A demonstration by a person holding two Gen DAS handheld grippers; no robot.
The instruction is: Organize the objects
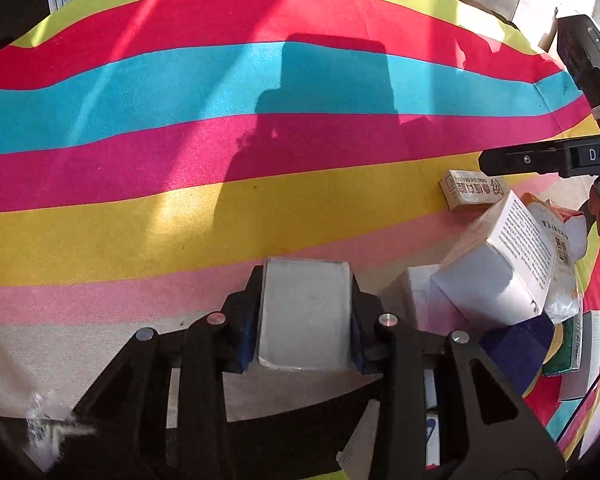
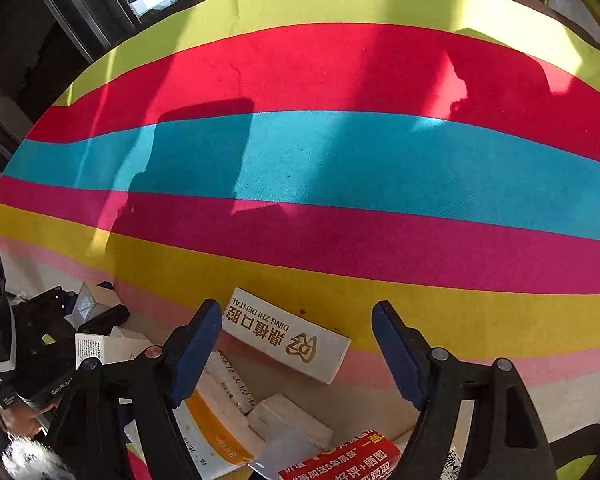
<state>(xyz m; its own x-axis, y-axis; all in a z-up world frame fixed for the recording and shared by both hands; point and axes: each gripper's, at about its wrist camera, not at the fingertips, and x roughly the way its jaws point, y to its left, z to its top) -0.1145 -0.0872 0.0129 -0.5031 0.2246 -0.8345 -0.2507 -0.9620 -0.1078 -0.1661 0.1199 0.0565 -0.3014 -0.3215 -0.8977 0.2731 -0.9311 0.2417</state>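
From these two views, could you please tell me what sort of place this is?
Probably a home table by a window: a striped cloth covers it, small boxes lie heaped, and sunlight falls past window frames.

The left gripper (image 1: 305, 316) is clamped on a plain white box (image 1: 305, 314), its blue-padded fingers (image 1: 247, 334) pressing both sides. Ahead of it spreads the striped cloth (image 1: 180, 140) over the tabletop, crossed by dark shadows. To the gripper's right lies a heap of boxes: a tilted white carton (image 1: 496, 268), a dark blue box (image 1: 516, 342) beneath it, and a dental box (image 1: 474, 192) farther forward. The right gripper (image 1: 540, 158) reaches in above that heap.
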